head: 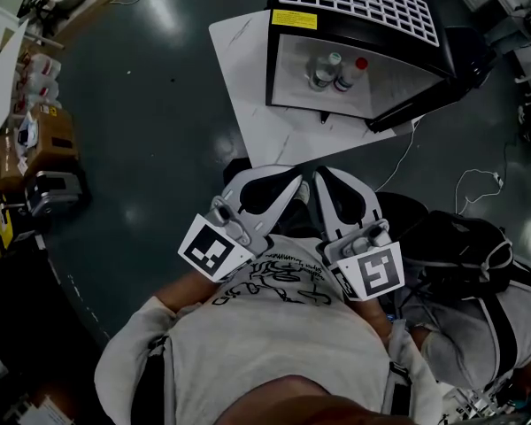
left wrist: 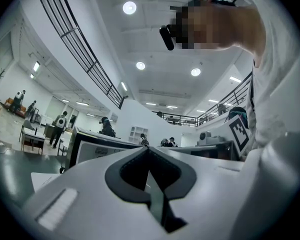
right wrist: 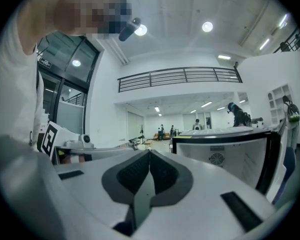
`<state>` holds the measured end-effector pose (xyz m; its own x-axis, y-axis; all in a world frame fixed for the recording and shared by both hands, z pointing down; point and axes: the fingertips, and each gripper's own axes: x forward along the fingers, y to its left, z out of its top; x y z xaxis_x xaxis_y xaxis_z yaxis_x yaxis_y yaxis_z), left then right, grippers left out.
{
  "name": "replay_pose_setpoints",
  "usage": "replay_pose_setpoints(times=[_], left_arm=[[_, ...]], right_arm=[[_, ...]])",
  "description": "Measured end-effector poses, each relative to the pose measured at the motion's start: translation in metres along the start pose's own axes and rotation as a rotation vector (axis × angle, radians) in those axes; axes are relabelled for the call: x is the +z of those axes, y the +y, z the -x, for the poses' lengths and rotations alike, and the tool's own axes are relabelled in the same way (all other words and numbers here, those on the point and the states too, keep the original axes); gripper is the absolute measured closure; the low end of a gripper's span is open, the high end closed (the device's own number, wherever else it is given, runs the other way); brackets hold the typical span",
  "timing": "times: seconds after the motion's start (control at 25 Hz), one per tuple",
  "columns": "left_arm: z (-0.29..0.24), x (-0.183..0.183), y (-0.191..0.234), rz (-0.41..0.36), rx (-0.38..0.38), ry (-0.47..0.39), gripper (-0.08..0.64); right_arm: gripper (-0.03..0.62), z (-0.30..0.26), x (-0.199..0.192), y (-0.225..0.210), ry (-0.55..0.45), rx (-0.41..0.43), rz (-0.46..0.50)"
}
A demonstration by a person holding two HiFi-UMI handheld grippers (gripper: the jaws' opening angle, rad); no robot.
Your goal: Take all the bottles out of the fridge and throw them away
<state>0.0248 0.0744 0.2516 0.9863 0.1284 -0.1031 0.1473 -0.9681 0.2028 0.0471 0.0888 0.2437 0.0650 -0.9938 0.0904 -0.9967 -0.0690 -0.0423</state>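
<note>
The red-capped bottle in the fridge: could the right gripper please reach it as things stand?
Probably yes: the fridge door stands open and nothing blocks the right gripper from the red-capped bottle, though its shut fingers must open.

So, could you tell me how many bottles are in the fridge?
2: a pale-capped bottle and a red-capped bottle beside it in the fridge; others may be hidden.

You've got a white, faintly veined tabletop [head: 248,78] ahead of you, standing on the dark glossy floor [head: 150,104]. Sitting right on it is the fridge [head: 358,3], its door [head: 425,100] swung open to the right. On the fridge's white inner floor, bottles [head: 334,71] stand close together. Just before the opening, one small object [head: 325,115] lies on the bare tabletop, too small to tell.
</note>
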Motion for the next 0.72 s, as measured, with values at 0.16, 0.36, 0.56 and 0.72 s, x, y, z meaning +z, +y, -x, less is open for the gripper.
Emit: replay_pose_setpoints(times=[0.16,0.36,0.56,0.72], left_arm=[[-0.003,0.003,0.006,0.000,0.007,-0.004,0.554],[-0.011,0.003,0.012,0.005,0.011,-0.005,0.554],[-0.026,0.002,0.017,0.017,0.013,0.010,0.554],[-0.040,0.005,0.022,-0.003,0.011,-0.015,0.554]], right_arm=[[0.583,-0.006,0.002,-0.003,-0.002,0.005,0.003],[0.583,-0.011,0.004,-0.013,-0.004,0.005,0.004],[0.583,-0.016,0.005,-0.028,-0.006,0.006,0.001],[0.583,-0.020,0.006,-0.041,-0.009,0.009,-0.004]])
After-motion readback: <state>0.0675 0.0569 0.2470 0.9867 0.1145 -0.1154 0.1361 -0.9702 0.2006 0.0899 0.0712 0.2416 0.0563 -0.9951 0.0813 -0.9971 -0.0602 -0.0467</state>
